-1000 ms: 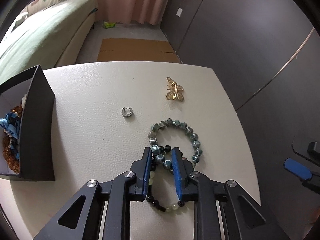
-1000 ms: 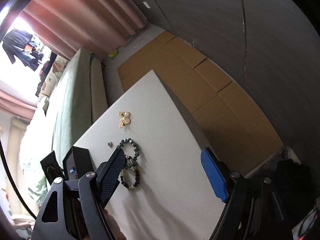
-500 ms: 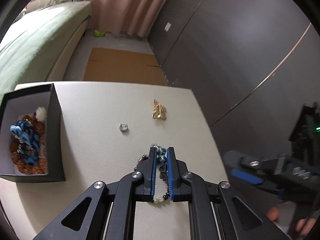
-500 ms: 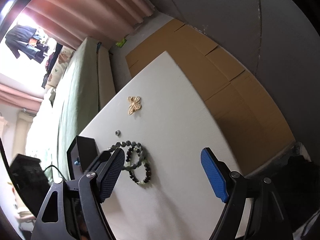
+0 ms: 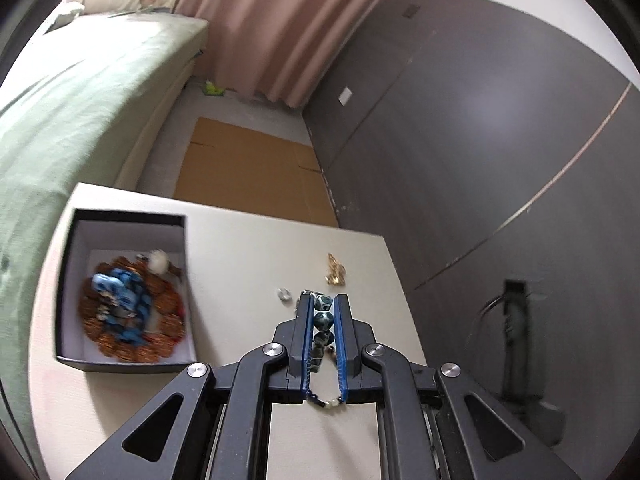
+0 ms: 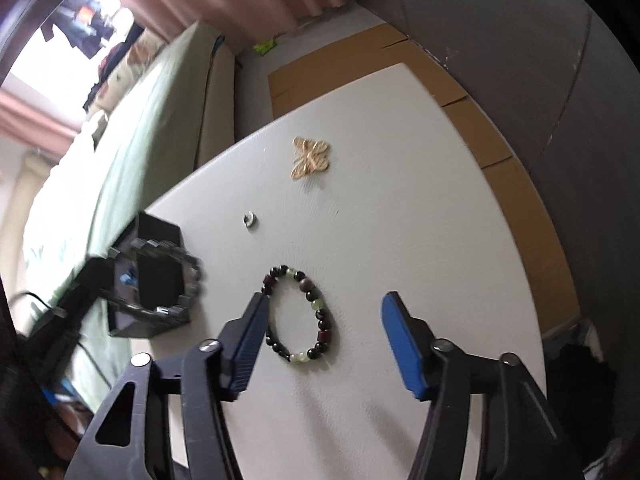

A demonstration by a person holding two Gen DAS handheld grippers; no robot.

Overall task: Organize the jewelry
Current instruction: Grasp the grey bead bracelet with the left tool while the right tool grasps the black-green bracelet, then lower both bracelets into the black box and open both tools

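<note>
My left tool (image 5: 323,320) is clenched on the teal bead bracelet (image 5: 322,320), lifted; it hangs limp, so I grip across beads. Right tool (image 6: 324,344) is spread over the dark bracelet (image 6: 299,316); jewelry box (image 5: 120,292) sits at nine o'clock on the desk (image 5: 240,248).

each hand-held gripper, left (image 5: 323,316) and right (image 6: 324,344), is matte black with triangular cut-outs, silver round screws at the joints and ribbed blue pads (image 6: 402,346) lining both fingers.
</note>
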